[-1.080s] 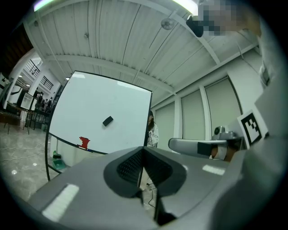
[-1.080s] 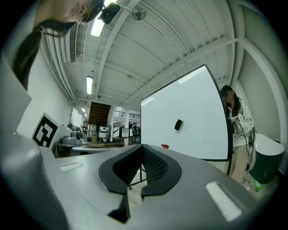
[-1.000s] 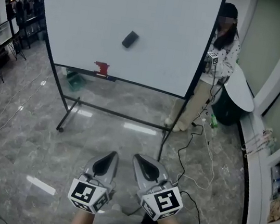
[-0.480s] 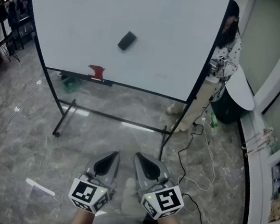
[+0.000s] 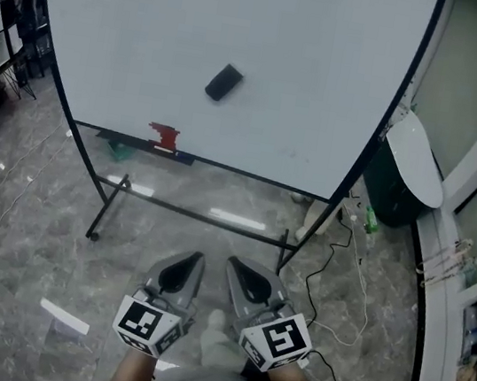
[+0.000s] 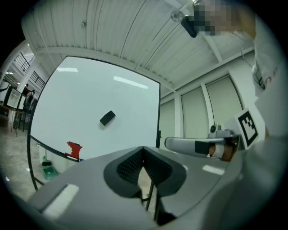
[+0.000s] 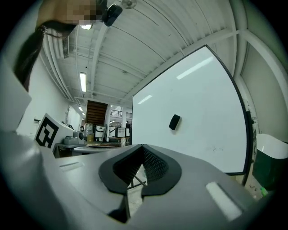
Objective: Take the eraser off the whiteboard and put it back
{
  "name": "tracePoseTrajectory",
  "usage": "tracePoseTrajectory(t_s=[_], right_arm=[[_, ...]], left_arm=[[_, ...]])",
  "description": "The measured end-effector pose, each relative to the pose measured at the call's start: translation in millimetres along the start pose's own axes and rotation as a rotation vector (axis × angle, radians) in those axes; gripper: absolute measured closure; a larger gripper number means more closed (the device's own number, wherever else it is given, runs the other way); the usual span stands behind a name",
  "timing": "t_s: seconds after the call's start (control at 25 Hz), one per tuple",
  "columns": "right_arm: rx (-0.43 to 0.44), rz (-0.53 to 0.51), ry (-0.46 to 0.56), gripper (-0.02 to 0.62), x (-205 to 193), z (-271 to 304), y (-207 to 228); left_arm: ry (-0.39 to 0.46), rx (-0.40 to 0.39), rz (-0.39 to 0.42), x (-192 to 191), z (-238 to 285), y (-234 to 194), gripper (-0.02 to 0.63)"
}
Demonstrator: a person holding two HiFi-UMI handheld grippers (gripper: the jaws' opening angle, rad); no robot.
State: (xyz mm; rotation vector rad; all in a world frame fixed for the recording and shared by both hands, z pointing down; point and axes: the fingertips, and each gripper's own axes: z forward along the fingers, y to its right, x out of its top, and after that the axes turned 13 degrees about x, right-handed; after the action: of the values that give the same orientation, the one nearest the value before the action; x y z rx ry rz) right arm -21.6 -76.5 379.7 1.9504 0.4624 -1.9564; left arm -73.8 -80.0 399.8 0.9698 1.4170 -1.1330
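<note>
Head view: eraser stuck mid-whiteboard, above a red item at the lower edge. Left claw and right claw side by side, well short of the board.
Left gripper view: left claw closed, nothing held; eraser ahead on board.
Right gripper view: right claw closed, nothing held; eraser ahead.

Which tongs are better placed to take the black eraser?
Left, marginally: in the head view the left tongs sit almost straight below the black rectangular eraser; the right tongs lie further right.
</note>
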Motion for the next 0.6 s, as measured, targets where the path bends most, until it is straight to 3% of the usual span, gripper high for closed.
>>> tracePoseTrajectory(t_s=[0.24, 0.48, 0.6], right_arm=[[0.029, -0.021, 0.008, 0.594, 13.8, 41.3, 54.0], [0.044, -0.025, 0.013, 0.594, 26.4, 68.6, 108.5], [0.063, -0.037, 0.014, 0.594, 29.4, 82.6, 127.7]], left_arm=[[0.019, 0.024, 0.071, 28.3, 72.7, -25.6, 0.606], [0.123, 0.078, 0.132, 64.5, 143.0, -53.5, 0.604], [0.134, 0.105, 0.188, 78.4, 176.3, -66.2, 0.508]])
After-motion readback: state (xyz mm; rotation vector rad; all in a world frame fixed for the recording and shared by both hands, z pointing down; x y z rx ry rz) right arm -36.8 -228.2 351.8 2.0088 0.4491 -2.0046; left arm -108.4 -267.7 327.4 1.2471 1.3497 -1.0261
